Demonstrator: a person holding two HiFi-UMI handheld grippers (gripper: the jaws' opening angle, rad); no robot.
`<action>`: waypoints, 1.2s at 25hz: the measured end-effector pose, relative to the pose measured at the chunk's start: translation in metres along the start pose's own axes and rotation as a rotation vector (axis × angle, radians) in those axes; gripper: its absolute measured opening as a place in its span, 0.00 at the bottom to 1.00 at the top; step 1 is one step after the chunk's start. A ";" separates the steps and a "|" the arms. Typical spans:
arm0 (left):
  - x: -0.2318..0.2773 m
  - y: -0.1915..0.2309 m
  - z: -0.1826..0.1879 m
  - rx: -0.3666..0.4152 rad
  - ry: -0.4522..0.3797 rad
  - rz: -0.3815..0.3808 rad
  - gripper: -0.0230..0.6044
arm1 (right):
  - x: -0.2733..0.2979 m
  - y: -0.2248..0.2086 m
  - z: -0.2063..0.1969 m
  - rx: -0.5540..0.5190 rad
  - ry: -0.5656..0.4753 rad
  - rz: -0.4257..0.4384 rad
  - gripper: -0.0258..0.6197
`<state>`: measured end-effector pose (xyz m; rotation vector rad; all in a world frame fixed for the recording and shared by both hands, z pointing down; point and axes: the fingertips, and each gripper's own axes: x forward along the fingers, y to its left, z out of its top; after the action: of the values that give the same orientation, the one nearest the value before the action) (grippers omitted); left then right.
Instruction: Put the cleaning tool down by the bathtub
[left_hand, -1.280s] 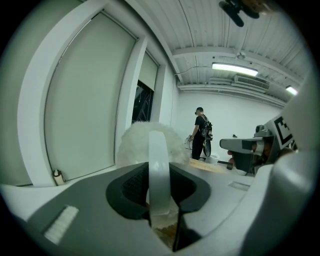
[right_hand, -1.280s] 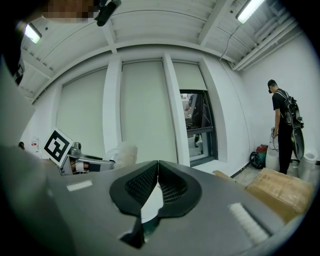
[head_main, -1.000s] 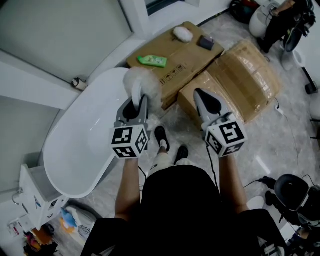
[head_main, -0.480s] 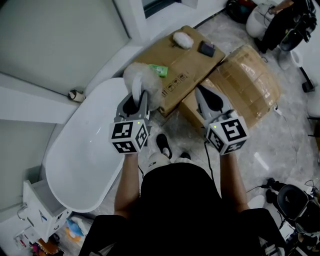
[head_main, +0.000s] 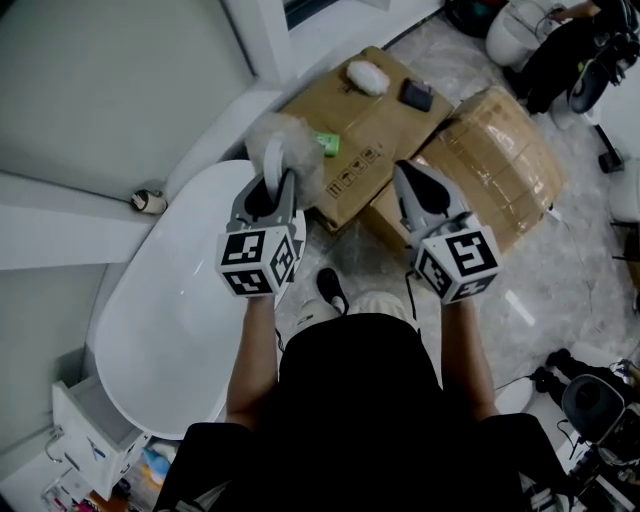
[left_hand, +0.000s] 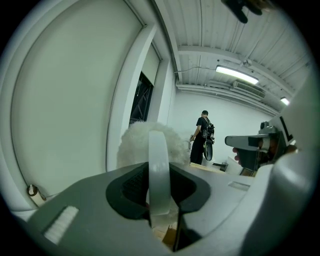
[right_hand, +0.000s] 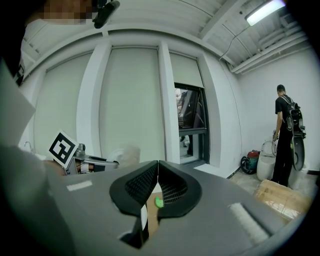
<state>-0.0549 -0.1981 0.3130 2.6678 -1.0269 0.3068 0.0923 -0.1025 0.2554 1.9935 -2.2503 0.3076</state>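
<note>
The fluffy white cleaning tool sat upper centre, its handle grasped by the left gripper over the white bathtub's right edge. The right gripper, clenched empty, hovered over cardboard boxes.

Cardboard boxes, green bottle, black shoe

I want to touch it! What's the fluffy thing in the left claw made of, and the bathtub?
Fluffy head: soft white fibres, maybe microfibre; its edge is fuzzy. Handle: smooth white, probably plastic. Bathtub: glossy white with soft reflections, acrylic or enamel, can't tell.
</note>
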 end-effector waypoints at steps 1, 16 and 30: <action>0.002 0.004 -0.002 -0.002 0.005 -0.003 0.16 | 0.003 0.001 -0.001 0.002 0.004 -0.003 0.05; 0.038 0.033 -0.042 -0.071 0.102 0.040 0.16 | 0.045 -0.010 -0.020 0.026 0.072 0.032 0.05; 0.099 0.054 -0.084 -0.180 0.193 0.184 0.16 | 0.120 -0.050 -0.025 -0.005 0.149 0.198 0.05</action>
<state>-0.0284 -0.2713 0.4301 2.3373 -1.1794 0.4749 0.1257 -0.2183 0.3104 1.6865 -2.3516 0.4529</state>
